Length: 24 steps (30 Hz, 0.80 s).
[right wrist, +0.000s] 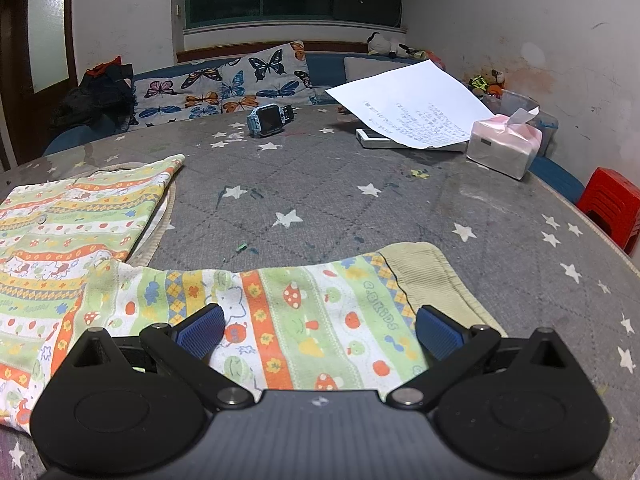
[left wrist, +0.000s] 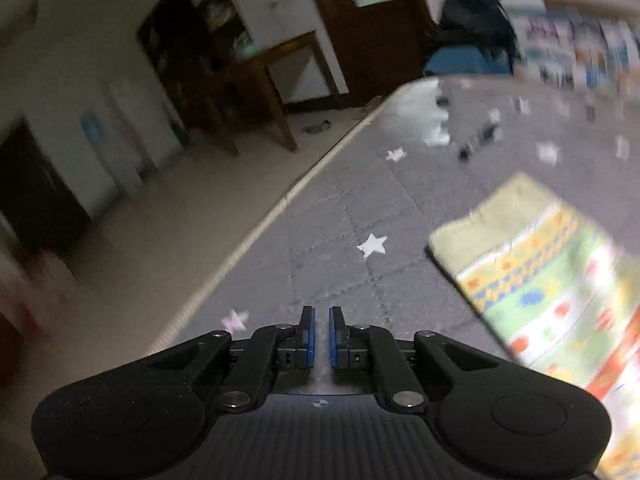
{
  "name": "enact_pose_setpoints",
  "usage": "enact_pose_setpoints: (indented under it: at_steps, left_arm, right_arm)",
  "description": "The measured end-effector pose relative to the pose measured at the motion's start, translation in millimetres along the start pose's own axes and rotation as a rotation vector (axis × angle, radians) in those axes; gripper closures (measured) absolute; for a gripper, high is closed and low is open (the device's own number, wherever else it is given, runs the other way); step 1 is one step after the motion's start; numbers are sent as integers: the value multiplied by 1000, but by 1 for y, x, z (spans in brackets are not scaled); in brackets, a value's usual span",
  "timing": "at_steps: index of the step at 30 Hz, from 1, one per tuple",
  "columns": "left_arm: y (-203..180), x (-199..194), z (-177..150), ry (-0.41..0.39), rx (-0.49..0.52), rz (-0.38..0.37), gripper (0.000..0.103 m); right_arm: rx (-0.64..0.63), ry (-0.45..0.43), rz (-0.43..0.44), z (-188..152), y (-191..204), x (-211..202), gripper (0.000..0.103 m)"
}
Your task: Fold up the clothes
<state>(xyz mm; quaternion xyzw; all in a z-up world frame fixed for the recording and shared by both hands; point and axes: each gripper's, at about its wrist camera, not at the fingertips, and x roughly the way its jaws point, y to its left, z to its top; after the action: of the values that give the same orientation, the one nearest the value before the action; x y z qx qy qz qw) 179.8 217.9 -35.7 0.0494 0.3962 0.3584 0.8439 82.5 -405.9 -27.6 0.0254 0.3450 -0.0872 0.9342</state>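
A child's striped printed garment (right wrist: 120, 280) with green, orange and white bands lies on the grey star-patterned table (right wrist: 320, 184). One sleeve with a plain green cuff (right wrist: 432, 276) stretches across in front of my right gripper (right wrist: 320, 332), which is open, its blue pads (right wrist: 202, 330) on either side of the sleeve just above it. In the left wrist view the garment's cuffed end (left wrist: 540, 256) lies to the right. My left gripper (left wrist: 321, 334) is nearly shut with nothing between its pads, over bare table left of the garment.
A smartwatch (right wrist: 268, 120), a paper sheet (right wrist: 408, 104) on a white device and a tissue pack (right wrist: 502, 144) sit at the table's far side. A red stool (right wrist: 612, 204) stands at right. The table's left edge (left wrist: 256, 232) drops to the floor; a wooden table (left wrist: 264, 80) stands beyond.
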Motion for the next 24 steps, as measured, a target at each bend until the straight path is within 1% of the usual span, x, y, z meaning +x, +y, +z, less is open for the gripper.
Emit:
enact_pose_setpoints:
  at_steps: [3,6,7,8,12,13,14,15,16,17,18,20,24]
  left_arm:
    - [3,-1,5,-13,-31,-83,93]
    - [6,-3,10,-25,-61,-166,81]
    - [7,-3,12,-30,-71,-193,67]
    - [8,-3,13,-34,-82,-221,58]
    - [12,-5,20,-51,-123,-332,57]
    - [12,-4,21,-51,-131,-354,58]
    - [11,0,22,-39,-134,-357,59]
    - [9,3,23,-28,-137,-360,62]
    - [8,7,23,-18,-139,-362,76]
    - [7,10,23,-12,-141,-363,87]
    - [6,10,22,-16,-140,-362,87]
    - [7,9,20,-24,-140,-357,96]
    - [15,5,14,-27,-156,-301,99]
  right_arm:
    - [0,1,-1,0,0,0,0]
    - [0,1,-3,0,0,-1,0]
    - [1,2,-4,0,1,-1,0]
    - [2,2,-6,0,1,-1,0]
    - [3,5,-8,0,1,-1,0]
    - [2,5,-8,0,1,-1,0]
    - [2,6,-8,0,1,-1,0]
    - [2,6,-8,0,1,-1,0]
    - [2,6,-8,0,1,-1,0]
    - [2,6,-8,0,1,-1,0]
    - [2,6,-8,0,2,-1,0]
    - [1,5,-8,0,2,-1,0]
    - [-1,5,-7,0,1,-1,0]
